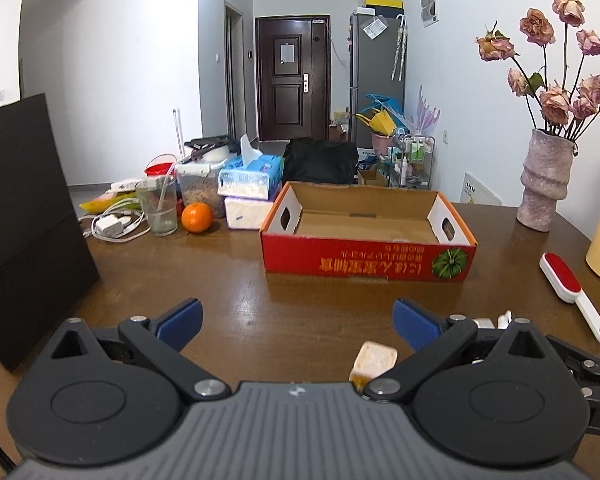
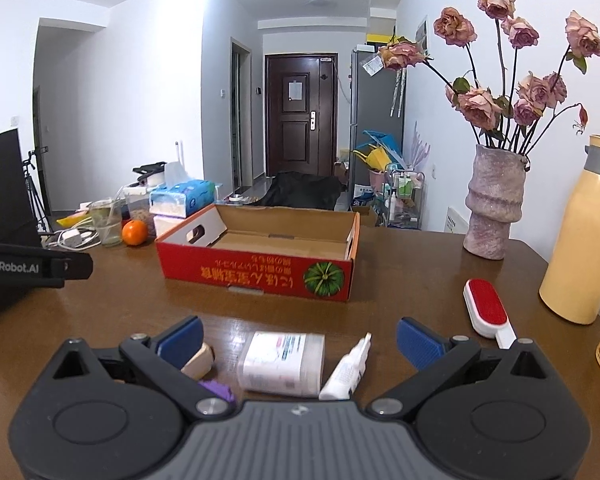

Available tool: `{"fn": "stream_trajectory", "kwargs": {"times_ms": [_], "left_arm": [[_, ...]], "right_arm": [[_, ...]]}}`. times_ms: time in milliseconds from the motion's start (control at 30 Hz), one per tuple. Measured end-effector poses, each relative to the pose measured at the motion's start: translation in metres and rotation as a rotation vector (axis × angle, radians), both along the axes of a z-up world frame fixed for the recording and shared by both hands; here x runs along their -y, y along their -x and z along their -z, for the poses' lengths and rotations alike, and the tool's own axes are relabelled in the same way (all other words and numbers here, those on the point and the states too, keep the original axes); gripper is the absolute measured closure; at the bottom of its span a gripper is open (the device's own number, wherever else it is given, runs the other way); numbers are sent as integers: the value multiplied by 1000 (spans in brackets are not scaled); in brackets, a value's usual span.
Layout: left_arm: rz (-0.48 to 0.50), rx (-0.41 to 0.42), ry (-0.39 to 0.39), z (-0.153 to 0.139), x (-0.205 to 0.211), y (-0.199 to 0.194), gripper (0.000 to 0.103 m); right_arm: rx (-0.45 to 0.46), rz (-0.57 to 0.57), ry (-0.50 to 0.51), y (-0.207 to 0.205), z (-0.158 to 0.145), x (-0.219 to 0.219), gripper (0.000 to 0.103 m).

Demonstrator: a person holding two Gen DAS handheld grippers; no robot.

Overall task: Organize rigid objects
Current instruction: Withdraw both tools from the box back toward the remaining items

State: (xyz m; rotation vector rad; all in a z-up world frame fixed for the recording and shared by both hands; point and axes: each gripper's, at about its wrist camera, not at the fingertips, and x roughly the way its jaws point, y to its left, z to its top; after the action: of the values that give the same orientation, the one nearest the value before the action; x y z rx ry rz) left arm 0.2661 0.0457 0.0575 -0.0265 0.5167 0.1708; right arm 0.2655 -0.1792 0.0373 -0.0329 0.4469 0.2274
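Your left gripper (image 1: 298, 322) is spread wide and empty; dropping blind could knock the cream block (image 1: 374, 360) lying near its right finger. Your right gripper (image 2: 300, 342), also wide open, frames the clear plastic box (image 2: 282, 362); the white dropper bottle (image 2: 346, 374) touches it, so closing may drag both. The red carton (image 2: 260, 268) waits far behind.

The brown wooden counter (image 2: 100, 312) carries an open red cardboard box (image 2: 256, 276), a lint brush (image 2: 485, 307), a clear plastic box (image 2: 282, 364), a small white bottle (image 2: 346, 372), a pink vase (image 2: 492, 208), a yellow flask (image 2: 580, 240), an orange (image 2: 134, 232), a glass (image 2: 107, 222) and tissue packs (image 2: 182, 198).
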Motion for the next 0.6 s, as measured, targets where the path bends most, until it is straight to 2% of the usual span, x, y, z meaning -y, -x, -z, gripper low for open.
{"fn": "stream_trajectory", "kwargs": {"times_ms": [600], "left_arm": [[-52,-22,40,38,-4,73,0]], "right_arm": [[-45,-11,14,59,35,10,0]]}}
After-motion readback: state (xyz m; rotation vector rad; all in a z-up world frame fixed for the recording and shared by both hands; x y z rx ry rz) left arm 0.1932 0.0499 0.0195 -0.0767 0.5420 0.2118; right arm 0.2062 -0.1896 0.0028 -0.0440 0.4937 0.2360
